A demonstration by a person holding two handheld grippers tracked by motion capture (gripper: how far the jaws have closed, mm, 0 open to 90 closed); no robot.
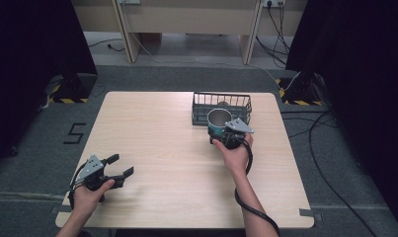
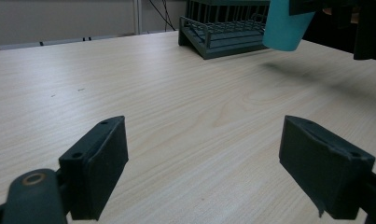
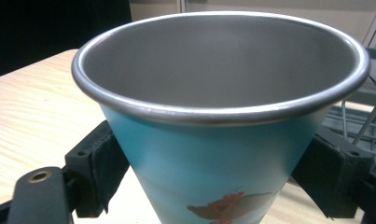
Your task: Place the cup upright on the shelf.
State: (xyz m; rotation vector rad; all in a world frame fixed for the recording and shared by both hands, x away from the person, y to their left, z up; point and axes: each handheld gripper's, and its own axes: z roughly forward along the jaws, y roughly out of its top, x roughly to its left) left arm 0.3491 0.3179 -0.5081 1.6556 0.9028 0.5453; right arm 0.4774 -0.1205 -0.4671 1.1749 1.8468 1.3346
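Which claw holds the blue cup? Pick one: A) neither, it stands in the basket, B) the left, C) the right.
C: the right claw has its jaws pressed on both sides of the blue cup, held off the table in the left gripper view.

Left gripper [image 1: 120, 165]: held in the left hand [image 1: 90, 190] near the front left corner of the table [image 1: 152, 133], low over the wood, jaws spread wide with nothing between them. Left forearm enters from the table's front edge.

Right gripper [image 1: 221, 133]: held in the right hand [image 1: 234, 154] over the table's right half, toward its far edge, jaws pressed against both sides of a cup [image 3: 223, 116]. Right forearm slants in from the front edge, cable trailing beside it.
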